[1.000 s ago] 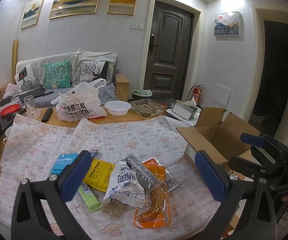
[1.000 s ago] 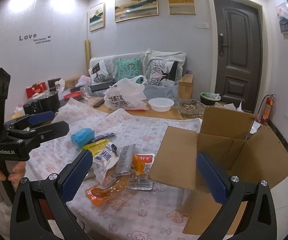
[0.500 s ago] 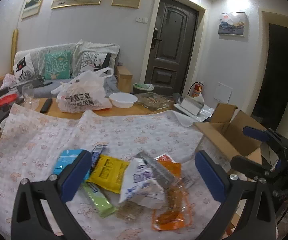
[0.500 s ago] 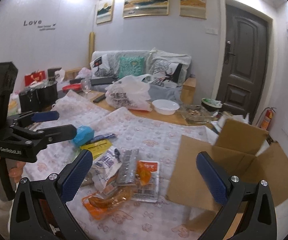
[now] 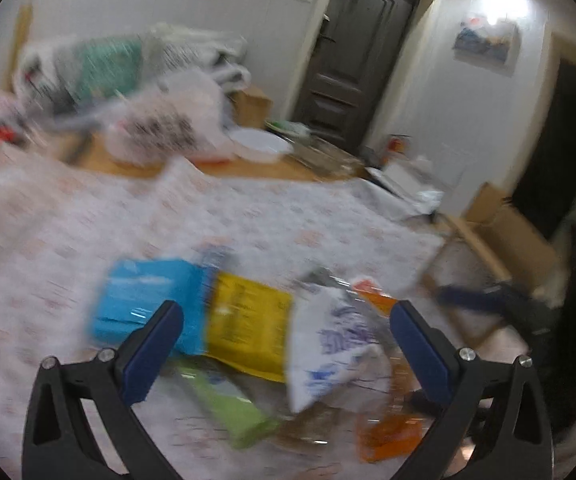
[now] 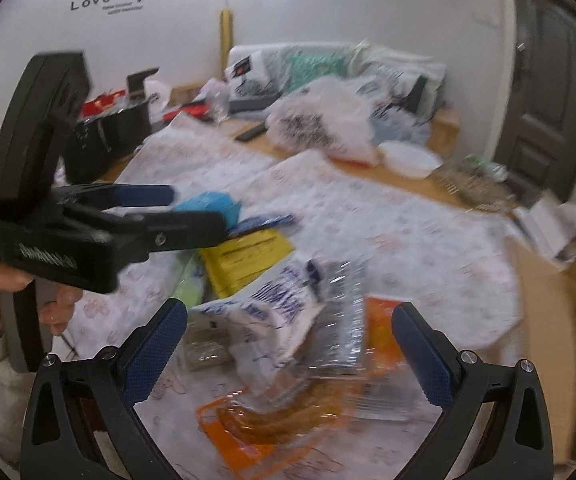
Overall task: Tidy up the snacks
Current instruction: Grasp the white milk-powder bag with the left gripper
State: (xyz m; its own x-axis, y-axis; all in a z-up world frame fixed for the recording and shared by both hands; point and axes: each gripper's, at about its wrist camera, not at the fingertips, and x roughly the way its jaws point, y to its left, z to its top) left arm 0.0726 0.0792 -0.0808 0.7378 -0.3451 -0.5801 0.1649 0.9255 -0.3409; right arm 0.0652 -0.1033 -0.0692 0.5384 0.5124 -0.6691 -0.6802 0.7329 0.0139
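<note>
I see the tabletop (image 6: 387, 216) carrying a snack pile: white bag (image 6: 272, 308), yellow packet (image 5: 248, 328), blue packet (image 5: 144, 304). A cardboard box (image 6: 547, 320) sits at its right edge. My left claw (image 5: 284, 336) and right claw (image 6: 288, 340) hover spread apart, empty, above the pile.

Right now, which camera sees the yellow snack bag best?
The left wrist view: the yellow snack bag lies nearly whole between the tongs. In the right wrist view it is smaller, with the white bag covering its near edge.
</note>
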